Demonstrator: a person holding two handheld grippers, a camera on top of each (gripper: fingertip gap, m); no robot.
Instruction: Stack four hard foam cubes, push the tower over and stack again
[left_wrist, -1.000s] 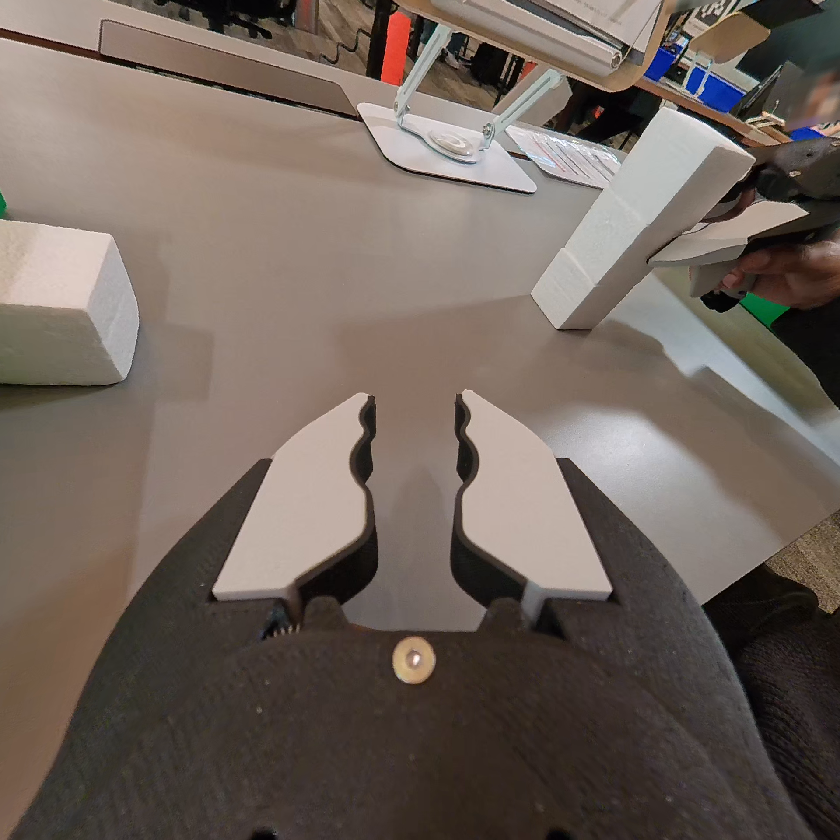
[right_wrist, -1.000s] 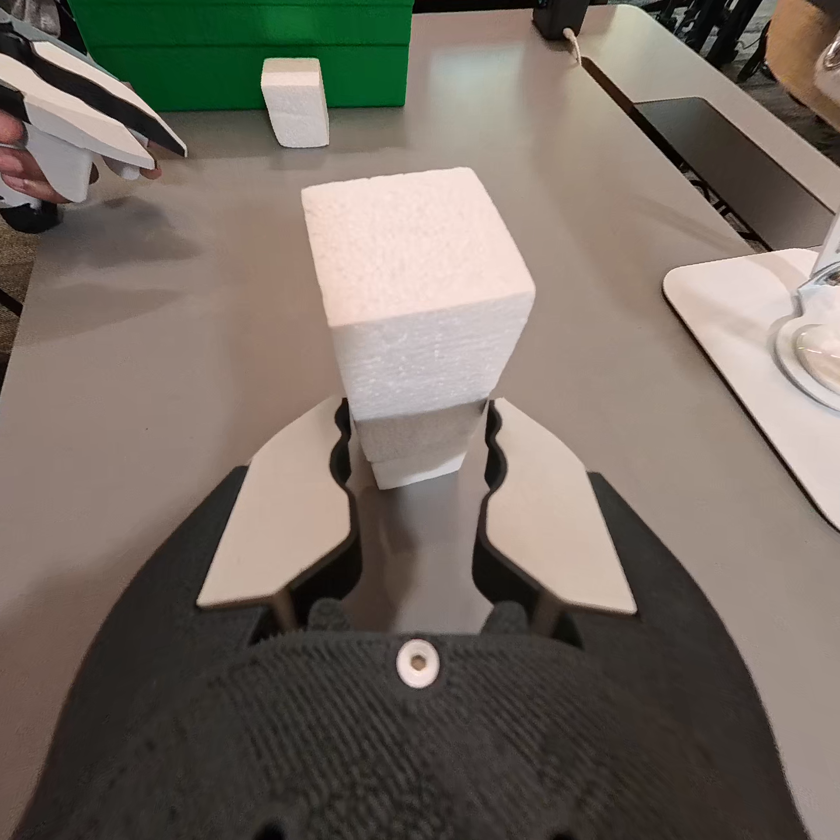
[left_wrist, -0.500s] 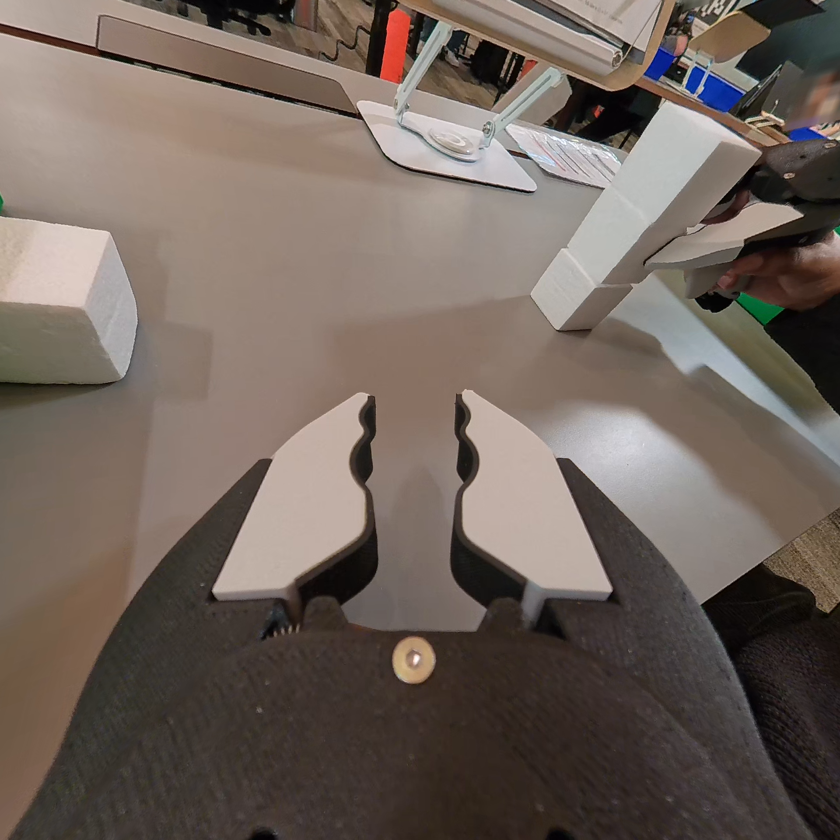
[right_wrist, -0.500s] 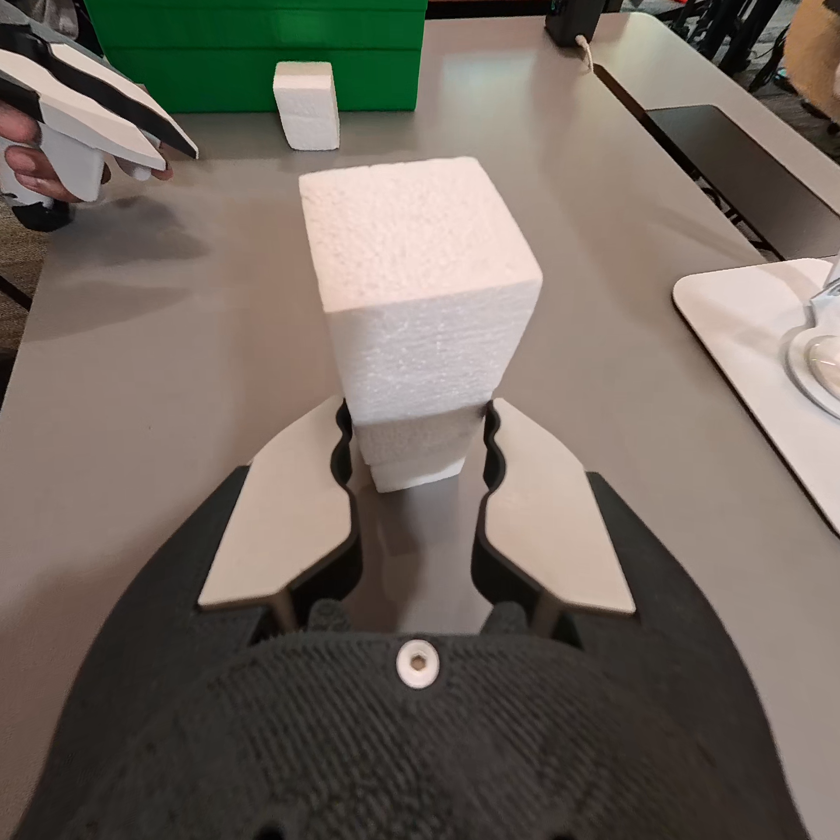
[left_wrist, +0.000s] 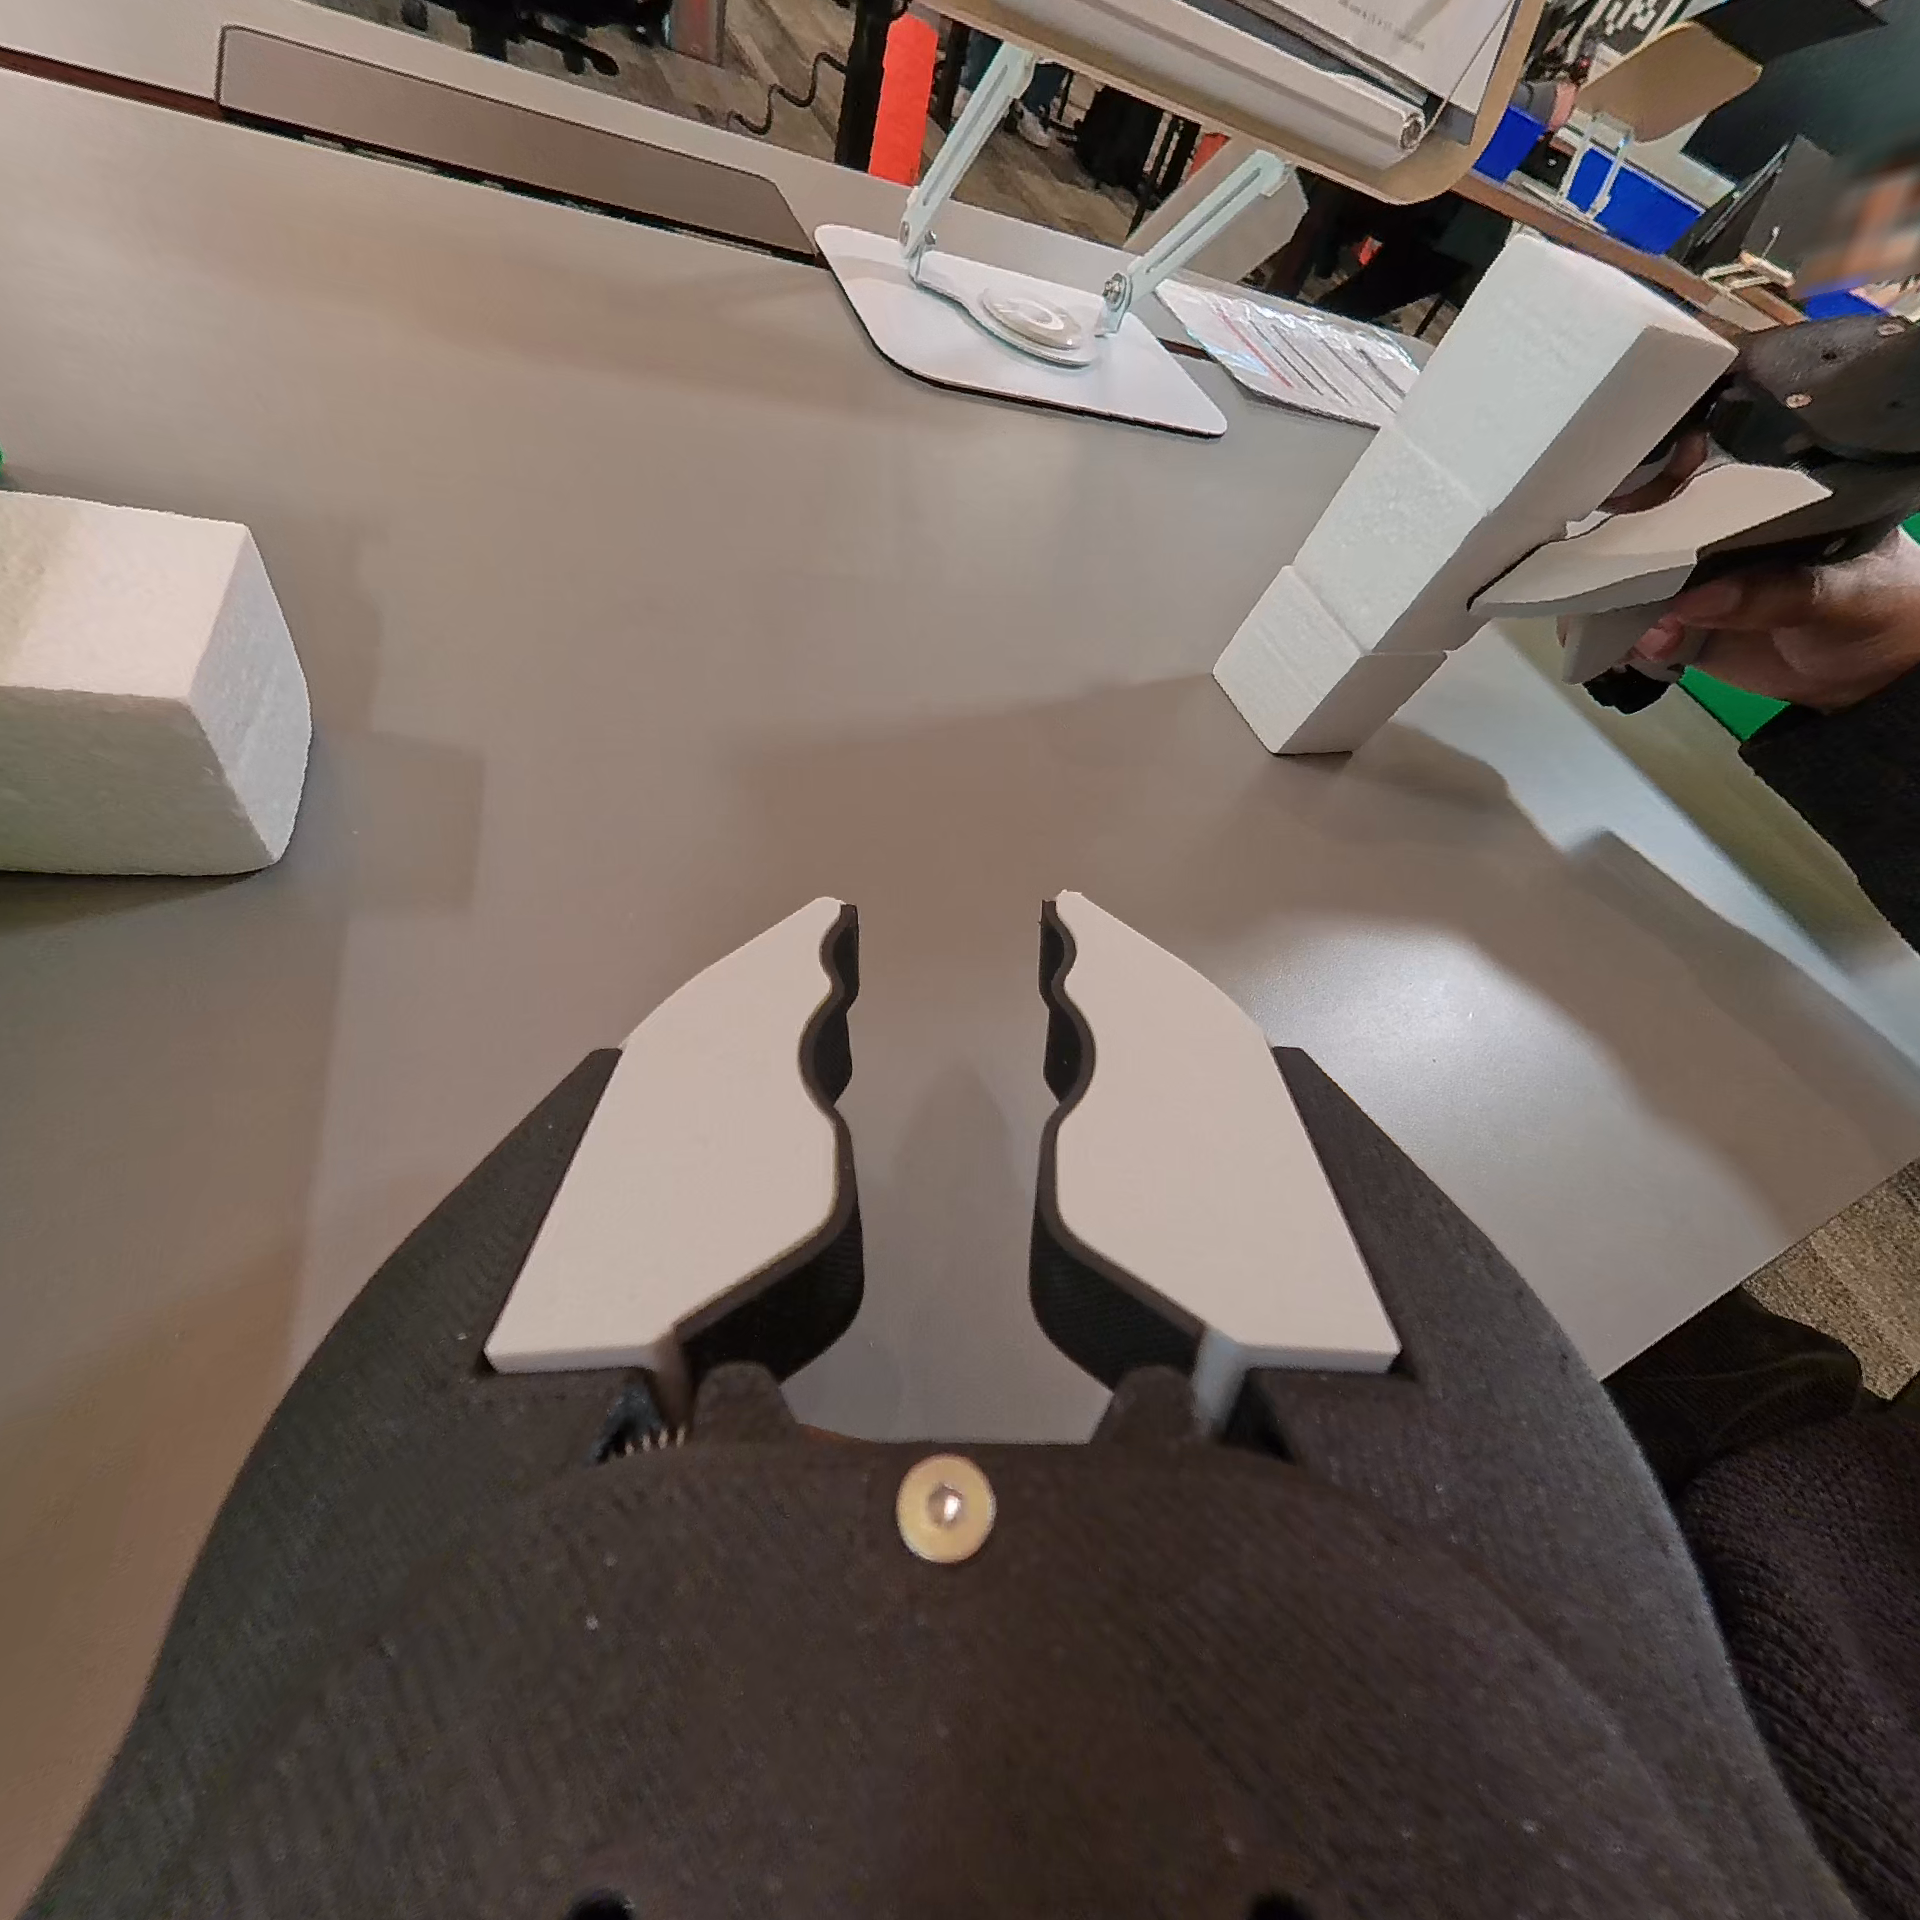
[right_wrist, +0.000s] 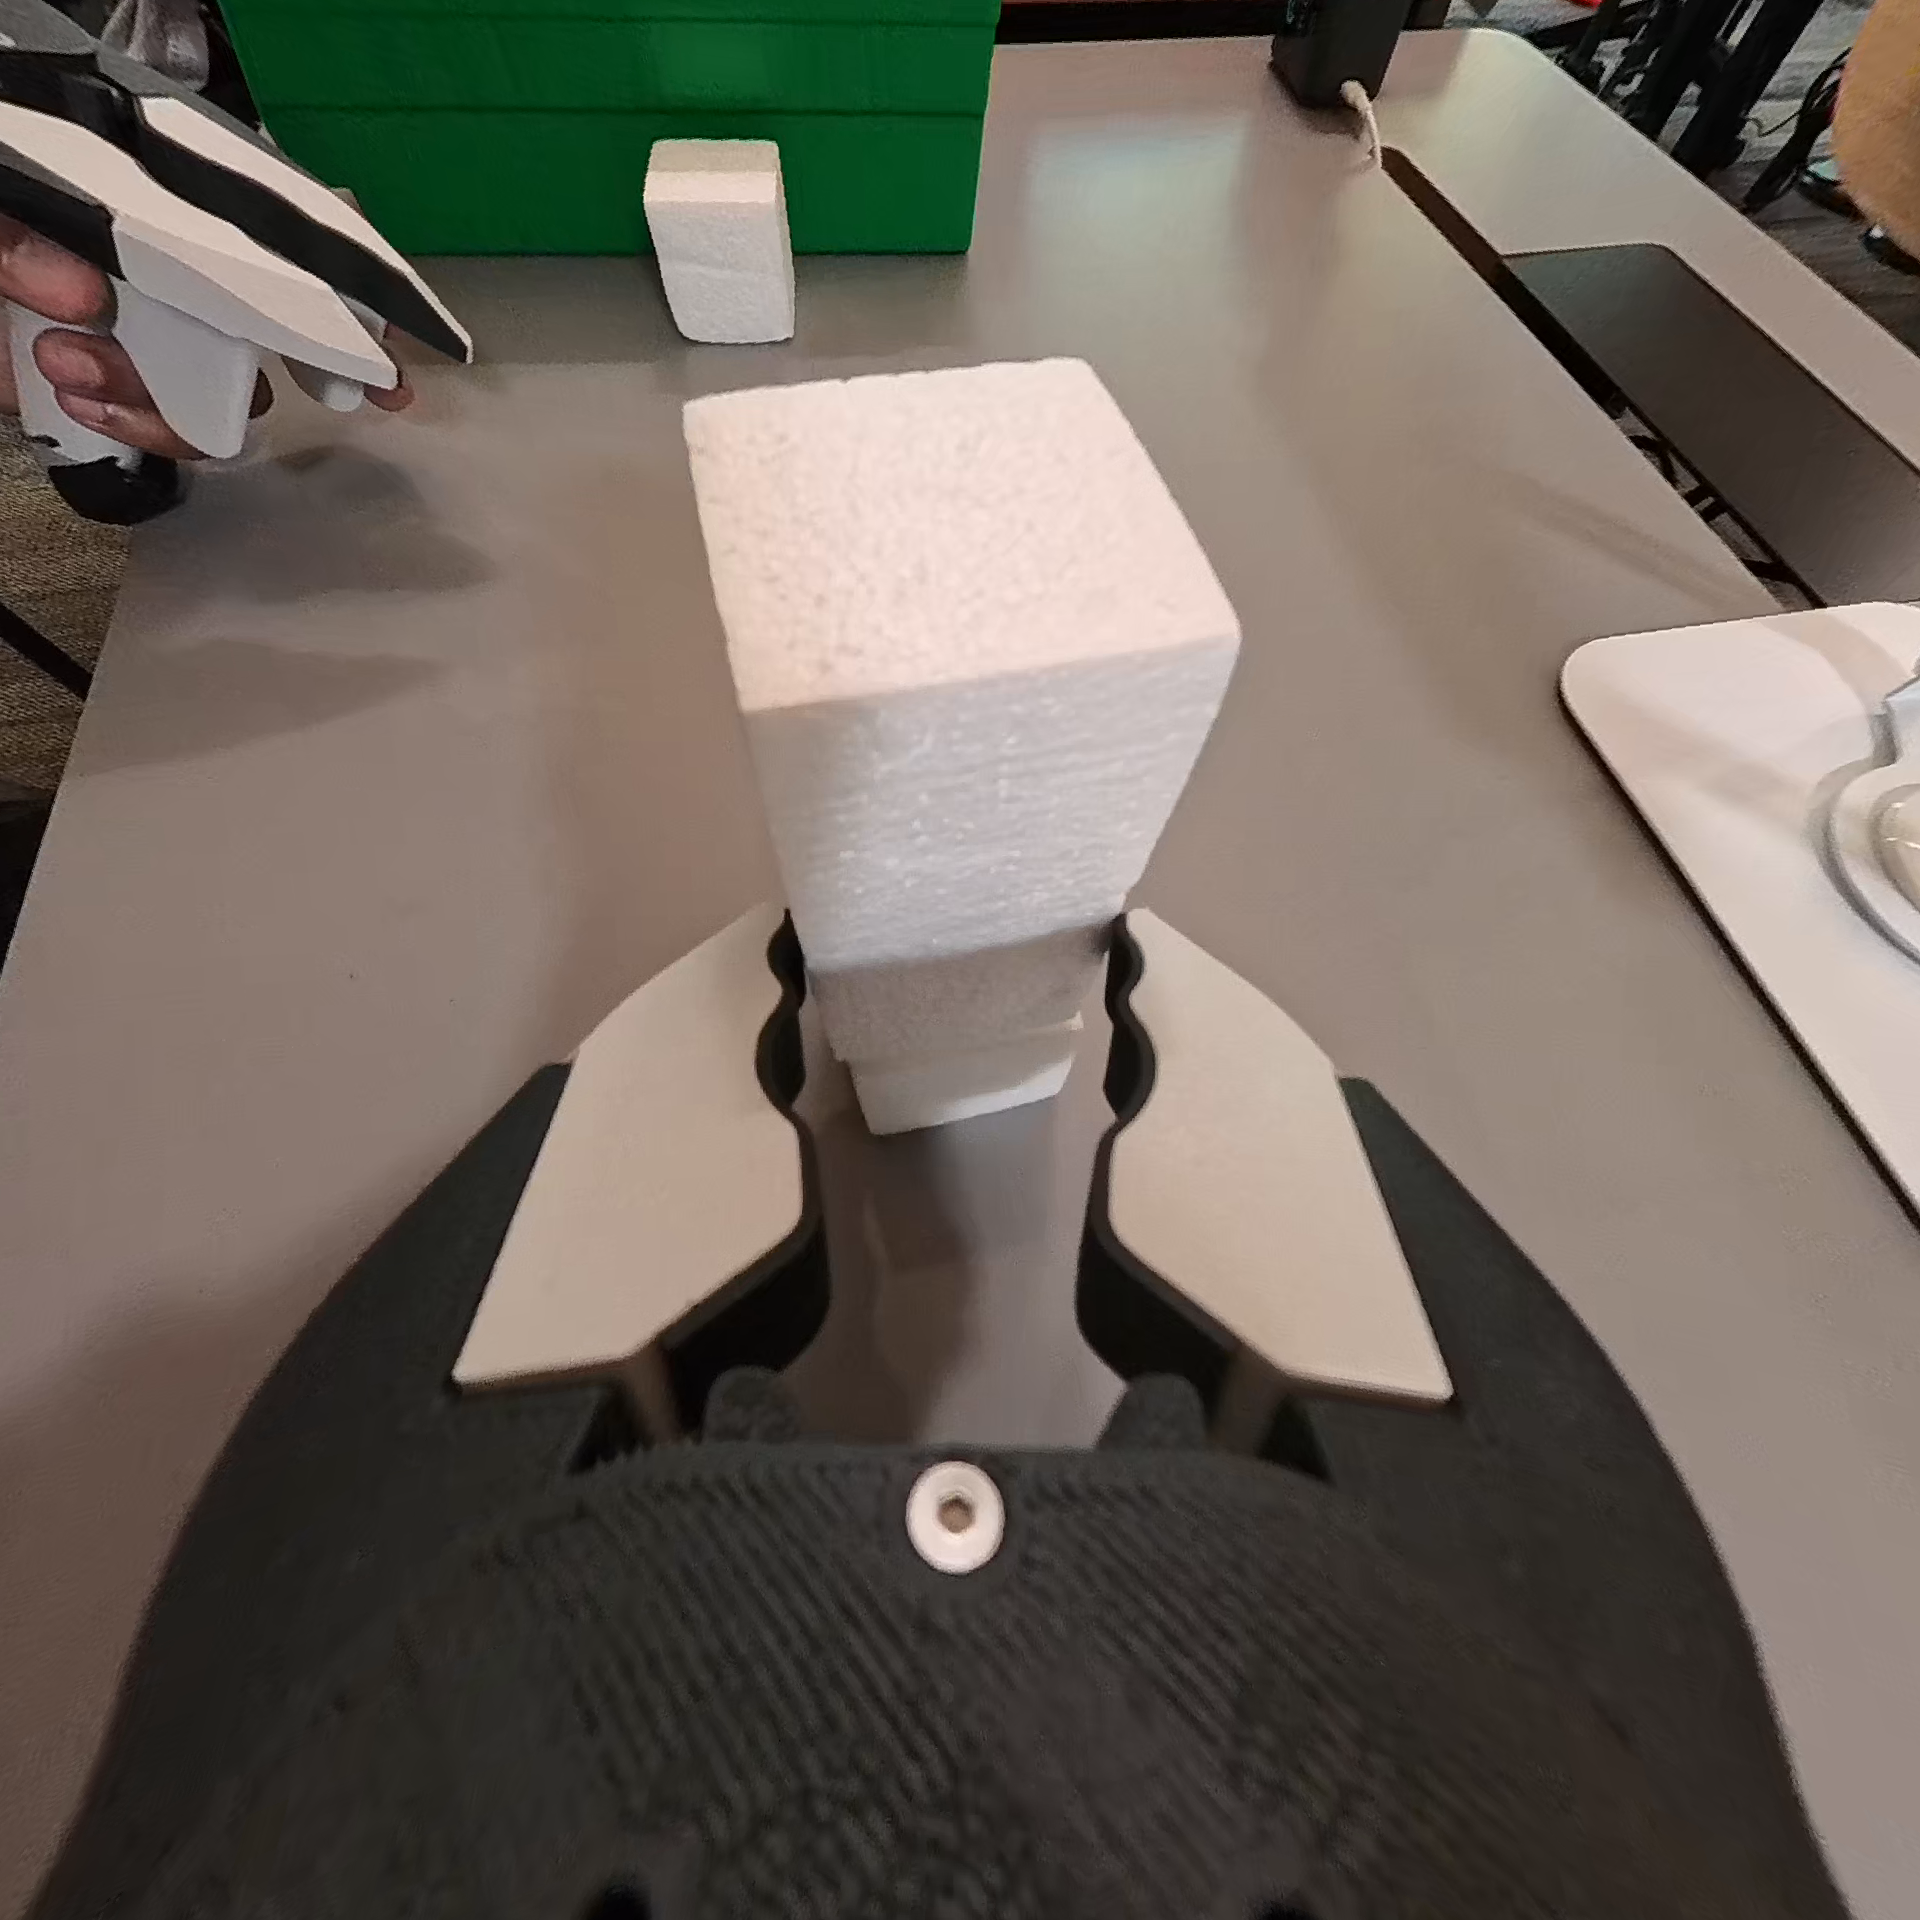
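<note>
Right wrist view: right tongs (right_wrist: 956, 971) clamped low on stacked foam-block tower (right_wrist: 961, 675), base on grey desk (right_wrist: 1403, 883) | left tongs (left_wrist: 949, 920) part-open, empty, over desk | single foam block (left_wrist: 135, 686) left, apart.

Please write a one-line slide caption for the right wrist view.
Right gripper around a stack of white foam blocks on a grey table.
</note>
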